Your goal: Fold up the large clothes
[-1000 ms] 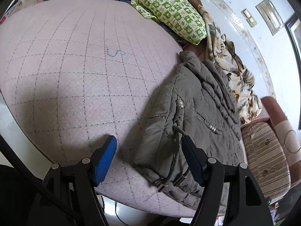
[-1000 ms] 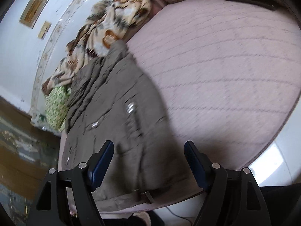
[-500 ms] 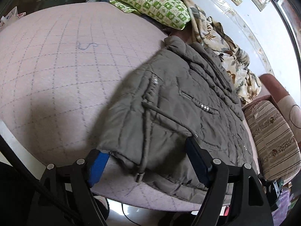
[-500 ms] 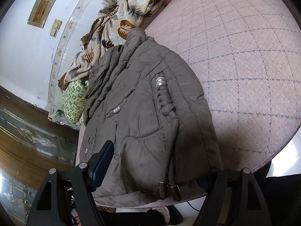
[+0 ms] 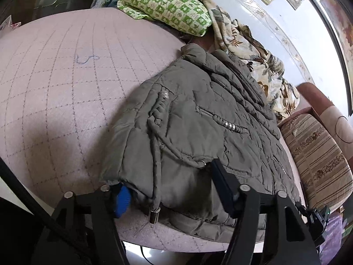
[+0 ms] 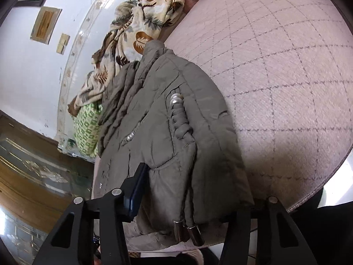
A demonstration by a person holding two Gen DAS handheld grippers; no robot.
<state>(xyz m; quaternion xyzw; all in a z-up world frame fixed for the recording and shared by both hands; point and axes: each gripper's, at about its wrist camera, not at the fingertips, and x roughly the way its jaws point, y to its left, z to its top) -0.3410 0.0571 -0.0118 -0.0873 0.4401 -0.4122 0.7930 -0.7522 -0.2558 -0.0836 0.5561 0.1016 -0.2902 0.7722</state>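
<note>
Item: grey-olive padded jacket (image 5: 198, 119), lying on a pink quilted bed cover (image 5: 55, 92), its hem at the near edge of the bed directly at both claws.

Handling (judged): soft, puffy, quilted; bulky but probably light for its size. Shell fabric looked smooth and likely slippery, so a shallow pinch could slide off. Drawcords with metal tips (image 6: 187, 229) hung loose off the hem and could snag or swing. Best hold: a deep bite on the doubled hem at each lower corner, clear of the cords.

Orientation: long axis ran straight away from the claws; hem nearest, collar (image 5: 194, 50) at the far end, close to a leaf-print blanket (image 5: 253, 55) and a green checked pillow (image 5: 167, 2).

Left gripper (image 5: 172, 190): jaws about half open and closing, with the hem's left corner between them; one blue pad (image 5: 122, 201) partly tucked under the fabric. Whether the pads pressed yet could not be told.

Right gripper (image 6: 187, 190): jaws likewise closing around the hem's right part; the left pad (image 6: 136, 187) lay against the fabric, the other hidden beneath it. Firm grip not confirmable.
</note>
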